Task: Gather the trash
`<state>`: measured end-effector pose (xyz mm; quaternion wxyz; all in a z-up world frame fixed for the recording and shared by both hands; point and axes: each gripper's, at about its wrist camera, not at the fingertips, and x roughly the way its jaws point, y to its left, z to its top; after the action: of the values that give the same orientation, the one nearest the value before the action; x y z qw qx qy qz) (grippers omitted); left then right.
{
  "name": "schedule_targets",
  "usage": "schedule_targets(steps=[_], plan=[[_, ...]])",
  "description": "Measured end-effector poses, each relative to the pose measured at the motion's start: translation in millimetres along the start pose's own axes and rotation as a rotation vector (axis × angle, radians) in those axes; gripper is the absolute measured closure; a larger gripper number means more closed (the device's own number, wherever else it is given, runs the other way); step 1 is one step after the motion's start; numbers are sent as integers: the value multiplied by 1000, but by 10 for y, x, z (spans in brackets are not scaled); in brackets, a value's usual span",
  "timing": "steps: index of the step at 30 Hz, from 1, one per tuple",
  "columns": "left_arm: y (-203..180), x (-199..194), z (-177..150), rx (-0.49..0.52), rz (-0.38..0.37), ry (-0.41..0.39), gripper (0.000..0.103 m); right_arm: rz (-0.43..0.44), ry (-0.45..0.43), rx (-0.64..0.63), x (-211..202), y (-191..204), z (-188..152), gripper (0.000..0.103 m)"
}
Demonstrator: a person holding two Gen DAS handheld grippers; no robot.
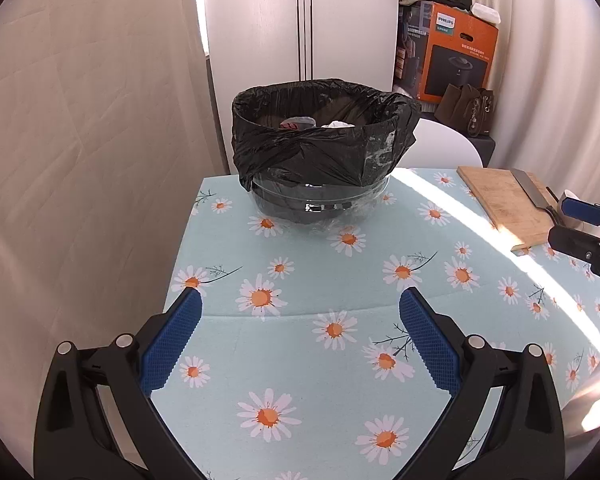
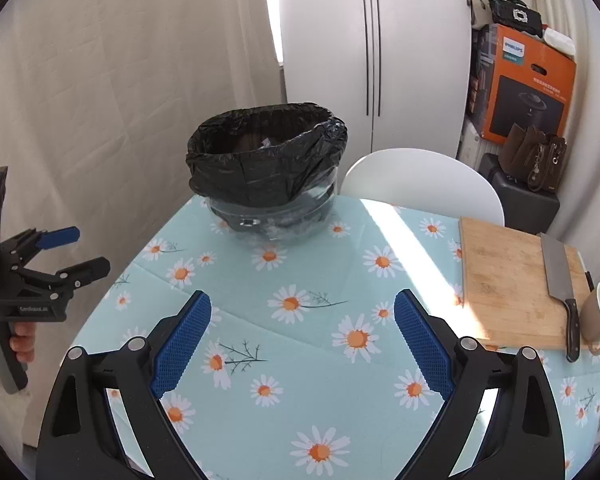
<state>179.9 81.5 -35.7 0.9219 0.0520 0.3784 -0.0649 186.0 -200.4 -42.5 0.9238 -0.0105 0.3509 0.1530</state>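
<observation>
The bin [image 1: 320, 152] lined with a black bag [image 1: 300, 160] (crumpled trash [image 1: 320, 123] inside) stands at the far end of the desk [image 1: 320, 360]. Both the left hand-held gripper [image 1: 300, 344] and right hand-held gripper [image 2: 302, 344] hover released, empty. A cutting board [image 2: 512, 280] carries a cleaver [image 2: 558, 276].

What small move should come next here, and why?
Probably bring both grippers forward to the rim of the black bag. The left gripper and right gripper are open and hold nothing, no loose trash shows on the tablecloth, and the bag already holds scraps.
</observation>
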Motion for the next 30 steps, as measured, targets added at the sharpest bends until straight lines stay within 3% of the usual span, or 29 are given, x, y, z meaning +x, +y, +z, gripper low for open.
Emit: schedule_targets(steps=[30], plan=[[27, -220, -28, 28, 9, -21, 6, -47, -18, -14, -180, 52, -120, 15]])
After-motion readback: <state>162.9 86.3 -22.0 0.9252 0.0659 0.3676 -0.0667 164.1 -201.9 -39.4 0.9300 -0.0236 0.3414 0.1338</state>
